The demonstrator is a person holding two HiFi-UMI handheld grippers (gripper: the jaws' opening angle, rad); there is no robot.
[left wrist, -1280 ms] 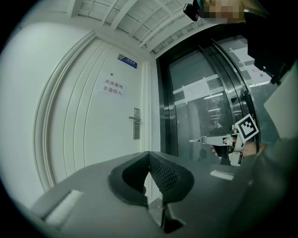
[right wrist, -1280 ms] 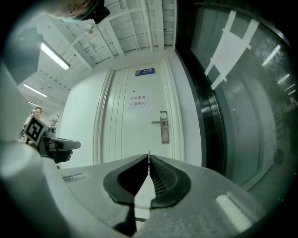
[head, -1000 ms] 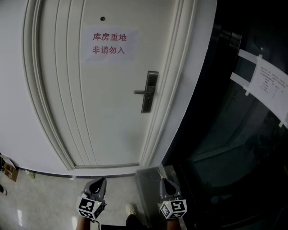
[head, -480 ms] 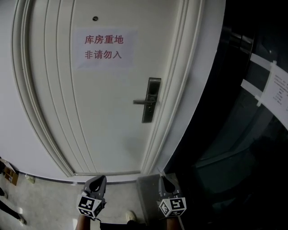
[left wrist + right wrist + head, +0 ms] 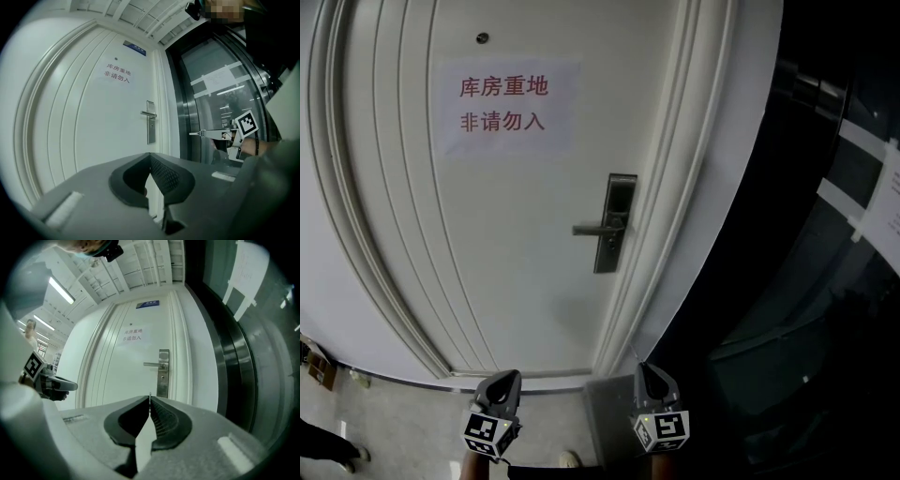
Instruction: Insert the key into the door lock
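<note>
Beyond the right claw (image 5: 643,370) and key (image 5: 197,133), the door lock (image 5: 616,223) looms closer.

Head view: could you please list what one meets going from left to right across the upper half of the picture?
paper notice → lock plate → right door frame → dark glass wall → taped white sheet

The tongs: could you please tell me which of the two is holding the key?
The right tongs: a thin metal key sticks out of their closed tips, whereas the left tongs are closed on nothing.
</note>
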